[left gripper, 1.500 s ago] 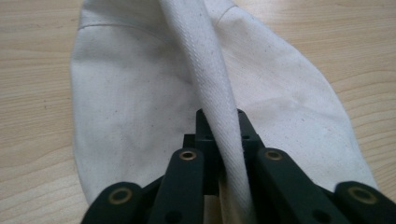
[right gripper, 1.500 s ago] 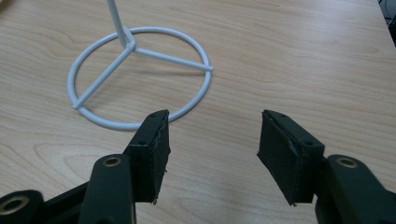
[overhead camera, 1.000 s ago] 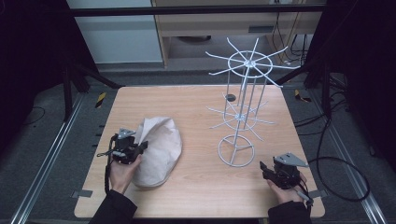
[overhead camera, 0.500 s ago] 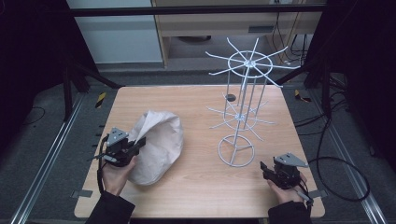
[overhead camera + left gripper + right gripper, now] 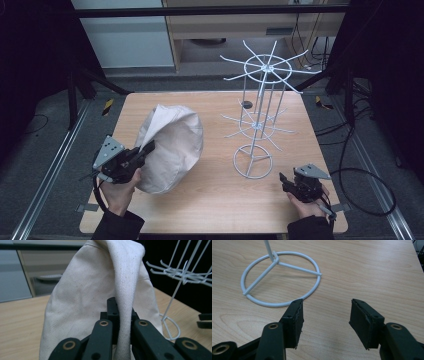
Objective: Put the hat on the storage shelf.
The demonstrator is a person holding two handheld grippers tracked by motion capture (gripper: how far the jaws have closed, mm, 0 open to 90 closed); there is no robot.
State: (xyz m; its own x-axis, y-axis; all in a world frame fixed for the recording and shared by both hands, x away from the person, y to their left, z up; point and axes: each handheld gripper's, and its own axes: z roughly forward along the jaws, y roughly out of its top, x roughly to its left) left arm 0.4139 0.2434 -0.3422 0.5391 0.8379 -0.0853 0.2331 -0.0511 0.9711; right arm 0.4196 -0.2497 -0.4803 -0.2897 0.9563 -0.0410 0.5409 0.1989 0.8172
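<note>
A cream canvas bag (image 5: pixel 170 145) stands bulging on the left half of the wooden table (image 5: pixel 220 200). My left gripper (image 5: pixel 145 150) is shut on the bag's strap (image 5: pixel 125 302), which runs up between the jaws in the left gripper view and lifts the cloth (image 5: pixel 82 297) behind it. A white wire rack (image 5: pixel 260 110) with two tiers of spokes stands at the right of the middle. Near the front right corner rests my right gripper (image 5: pixel 286 181), open with nothing between its pads (image 5: pixel 295 322). The rack's ring base (image 5: pixel 279 277) lies just ahead of it.
A small dark disc (image 5: pixel 246 104) lies on the table behind the rack. The rack's spokes (image 5: pixel 180 272) reach out at the right of the left gripper view. Metal rails run along both table sides, and cables (image 5: pixel 365 175) trail on the floor at the right.
My left gripper has risen and tilted with the strap in it, pulling the bag up from a slumped heap into a taller shape. The right gripper has stayed still.
</note>
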